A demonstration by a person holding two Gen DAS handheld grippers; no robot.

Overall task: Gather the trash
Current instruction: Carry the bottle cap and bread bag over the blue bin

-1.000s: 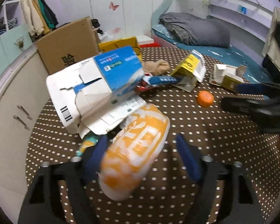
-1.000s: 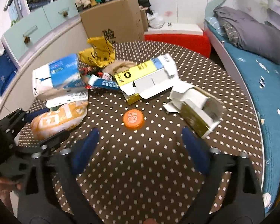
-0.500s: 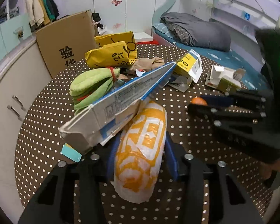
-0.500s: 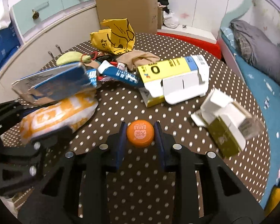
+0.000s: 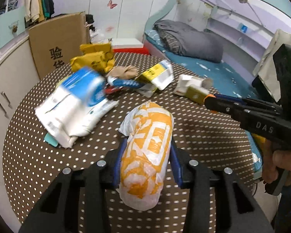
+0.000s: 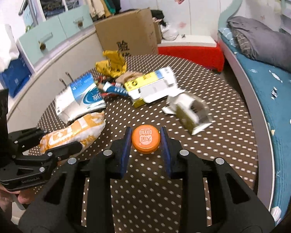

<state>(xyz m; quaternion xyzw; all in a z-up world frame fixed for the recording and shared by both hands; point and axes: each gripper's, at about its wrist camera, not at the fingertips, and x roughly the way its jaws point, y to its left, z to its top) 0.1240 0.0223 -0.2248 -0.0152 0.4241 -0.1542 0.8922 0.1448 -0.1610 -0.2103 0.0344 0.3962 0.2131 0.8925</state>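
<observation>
In the left wrist view, the left gripper (image 5: 145,155) has its fingers closing on an orange-and-white bag (image 5: 146,151), pads pressed to its sides above the dotted surface (image 5: 203,136). A blue-and-white pack (image 5: 75,104) lies just beside. In the right wrist view, the right gripper (image 6: 145,141) clamps an orange cap (image 6: 146,138).

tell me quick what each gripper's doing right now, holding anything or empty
Left gripper: jaws closing, pads pressed on the orange and white bag.
Right gripper: shut on the orange bottle cap.
</observation>
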